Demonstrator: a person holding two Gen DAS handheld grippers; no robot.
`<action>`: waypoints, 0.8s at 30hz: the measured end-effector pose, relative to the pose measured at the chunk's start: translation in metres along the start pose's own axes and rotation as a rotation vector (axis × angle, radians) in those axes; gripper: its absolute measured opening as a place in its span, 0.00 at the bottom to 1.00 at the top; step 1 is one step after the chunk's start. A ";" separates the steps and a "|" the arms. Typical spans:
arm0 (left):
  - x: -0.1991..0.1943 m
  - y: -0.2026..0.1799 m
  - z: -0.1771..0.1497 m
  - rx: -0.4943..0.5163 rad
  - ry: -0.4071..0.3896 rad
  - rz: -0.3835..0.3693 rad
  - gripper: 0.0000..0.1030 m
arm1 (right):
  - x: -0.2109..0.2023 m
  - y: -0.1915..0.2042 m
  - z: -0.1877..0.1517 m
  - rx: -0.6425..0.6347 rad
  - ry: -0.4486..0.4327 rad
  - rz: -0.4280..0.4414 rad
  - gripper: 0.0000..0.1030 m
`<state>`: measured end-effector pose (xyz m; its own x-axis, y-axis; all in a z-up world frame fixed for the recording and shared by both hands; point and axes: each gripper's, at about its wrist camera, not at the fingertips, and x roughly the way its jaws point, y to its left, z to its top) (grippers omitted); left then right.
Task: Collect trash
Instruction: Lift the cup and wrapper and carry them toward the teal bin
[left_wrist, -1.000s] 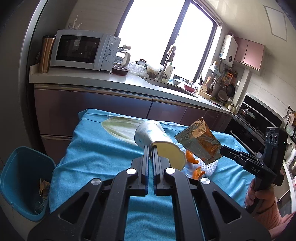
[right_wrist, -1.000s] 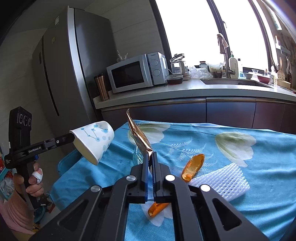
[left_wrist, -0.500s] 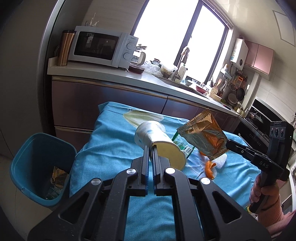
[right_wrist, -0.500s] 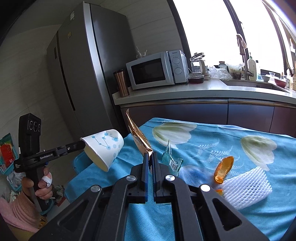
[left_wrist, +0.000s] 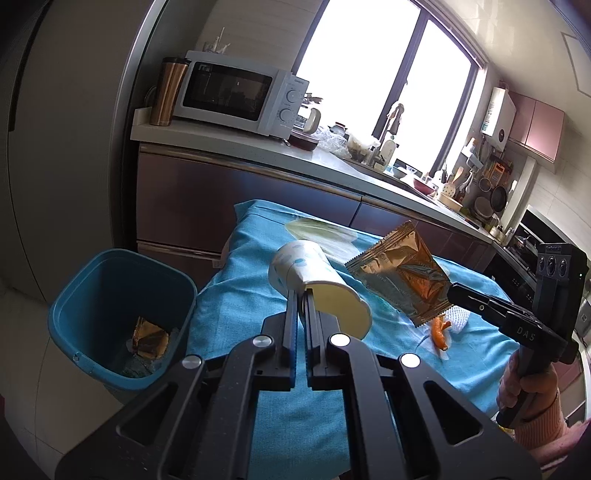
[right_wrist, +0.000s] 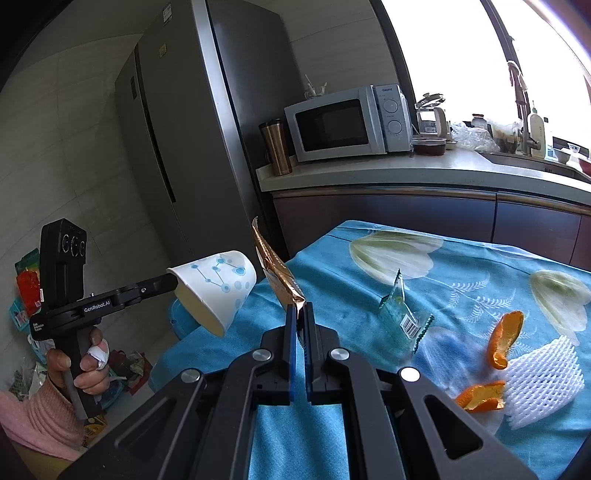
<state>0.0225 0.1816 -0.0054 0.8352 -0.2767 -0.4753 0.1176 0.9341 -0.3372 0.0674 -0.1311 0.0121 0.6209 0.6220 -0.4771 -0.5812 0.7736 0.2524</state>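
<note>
My left gripper (left_wrist: 302, 295) is shut on the rim of a white paper cup (left_wrist: 314, 280) with blue dots, held tilted above the table's left end; the cup also shows in the right wrist view (right_wrist: 216, 288). My right gripper (right_wrist: 300, 308) is shut on a brown-gold foil snack packet (right_wrist: 275, 273), held upright in the air; the packet shows in the left wrist view (left_wrist: 402, 271). A blue trash bin (left_wrist: 118, 314) with wrappers inside stands on the floor left of the table.
The table has a blue flowered cloth (right_wrist: 461, 266). On it lie a clear green wrapper (right_wrist: 400, 314), orange peels (right_wrist: 506, 339) and white foam netting (right_wrist: 543, 384). Behind are a counter with a microwave (right_wrist: 347, 125) and a tall fridge (right_wrist: 184, 147).
Both grippers have moved left along the table with their loads. The bin has come further into the left wrist view, now lying just left of the cup.
</note>
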 end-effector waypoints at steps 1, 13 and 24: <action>-0.001 0.001 -0.001 -0.004 0.000 0.005 0.04 | 0.001 0.002 0.000 -0.003 0.003 0.004 0.03; -0.020 0.028 -0.007 -0.049 -0.022 0.066 0.03 | 0.031 0.025 0.004 -0.036 0.049 0.070 0.03; -0.034 0.058 -0.007 -0.097 -0.048 0.137 0.04 | 0.056 0.050 0.013 -0.083 0.078 0.134 0.03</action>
<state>-0.0026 0.2432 -0.0144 0.8646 -0.1353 -0.4840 -0.0494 0.9355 -0.3498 0.0799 -0.0561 0.0094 0.4938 0.7054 -0.5086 -0.6998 0.6695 0.2491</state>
